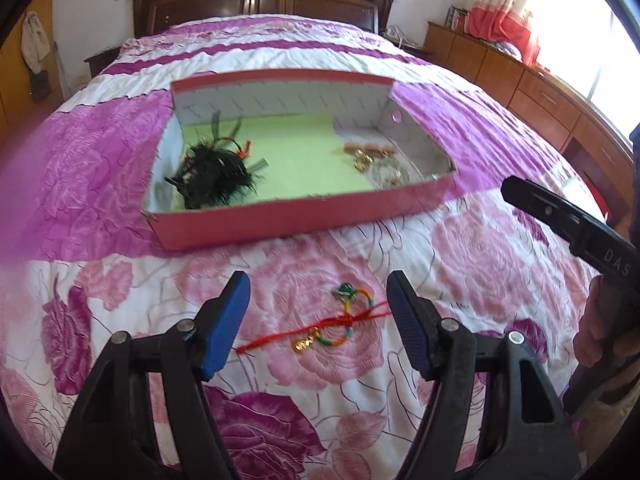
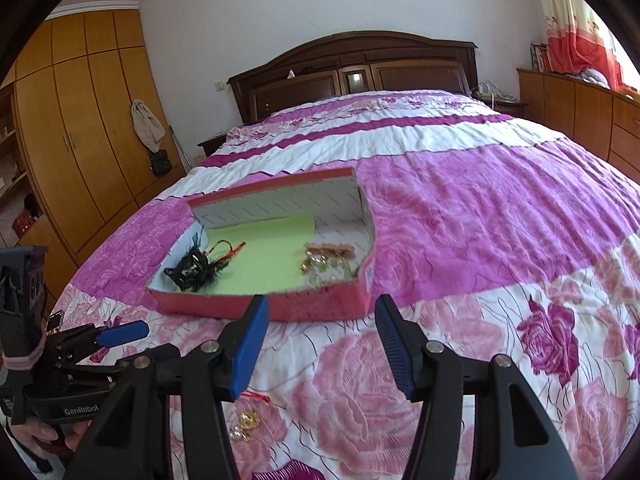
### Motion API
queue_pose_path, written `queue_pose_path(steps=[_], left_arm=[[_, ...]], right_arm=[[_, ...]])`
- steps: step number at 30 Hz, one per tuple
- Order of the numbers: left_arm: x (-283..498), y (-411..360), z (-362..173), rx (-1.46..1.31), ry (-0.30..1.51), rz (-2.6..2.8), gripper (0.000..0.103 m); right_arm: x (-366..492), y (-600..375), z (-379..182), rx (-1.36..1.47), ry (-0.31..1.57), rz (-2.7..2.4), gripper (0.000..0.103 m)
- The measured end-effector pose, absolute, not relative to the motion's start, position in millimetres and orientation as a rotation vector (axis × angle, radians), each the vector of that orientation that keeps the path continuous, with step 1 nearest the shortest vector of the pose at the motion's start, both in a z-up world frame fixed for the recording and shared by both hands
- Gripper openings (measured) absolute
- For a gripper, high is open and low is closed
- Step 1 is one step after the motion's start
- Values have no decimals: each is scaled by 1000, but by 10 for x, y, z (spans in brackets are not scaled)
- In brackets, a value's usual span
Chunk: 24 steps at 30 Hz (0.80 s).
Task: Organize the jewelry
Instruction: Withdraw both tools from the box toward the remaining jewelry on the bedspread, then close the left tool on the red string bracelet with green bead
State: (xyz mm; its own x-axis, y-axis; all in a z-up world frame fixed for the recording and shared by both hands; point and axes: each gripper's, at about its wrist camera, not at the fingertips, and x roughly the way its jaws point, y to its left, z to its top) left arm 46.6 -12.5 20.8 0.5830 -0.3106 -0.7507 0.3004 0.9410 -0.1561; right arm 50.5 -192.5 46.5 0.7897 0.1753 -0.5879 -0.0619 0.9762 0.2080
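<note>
A shallow pink box (image 1: 304, 216) (image 2: 320, 304) with a green liner lies on the bedspread. It holds a black feathered hairpiece (image 1: 216, 172) (image 2: 196, 266) at its left and gold jewelry pieces (image 1: 380, 164) (image 2: 328, 264) at its right. A colourful cord bracelet with red string, a green bead and a gold bell (image 1: 340, 320) lies on the bedspread between the fingers of my left gripper (image 1: 318, 320), which is open. My right gripper (image 2: 318, 344) is open and empty, above the bedspread in front of the box. A gold trinket (image 2: 248, 420) lies under its left finger.
The floral pink bedspread (image 1: 480, 248) covers the whole bed, with a dark headboard (image 2: 360, 68) behind. Wooden wardrobes (image 2: 80, 140) stand left, low cabinets (image 1: 540, 92) right. My left gripper also shows in the right wrist view (image 2: 120, 334), and the right one's body shows in the left wrist view (image 1: 580, 228).
</note>
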Motion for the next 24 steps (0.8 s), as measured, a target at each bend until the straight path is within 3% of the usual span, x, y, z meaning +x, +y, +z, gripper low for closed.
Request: queue_pose_path(steps=[8, 16, 24], left_arm=[[445, -256, 40, 22, 925, -368, 61], [448, -364, -120, 79, 960, -351, 39], [455, -436, -229, 141, 965, -347, 24]], right_arm=[[471, -2027, 349, 209, 678, 107, 58], [448, -2099, 253, 235, 698, 100, 58], [438, -2141, 188, 255, 712, 101, 58]])
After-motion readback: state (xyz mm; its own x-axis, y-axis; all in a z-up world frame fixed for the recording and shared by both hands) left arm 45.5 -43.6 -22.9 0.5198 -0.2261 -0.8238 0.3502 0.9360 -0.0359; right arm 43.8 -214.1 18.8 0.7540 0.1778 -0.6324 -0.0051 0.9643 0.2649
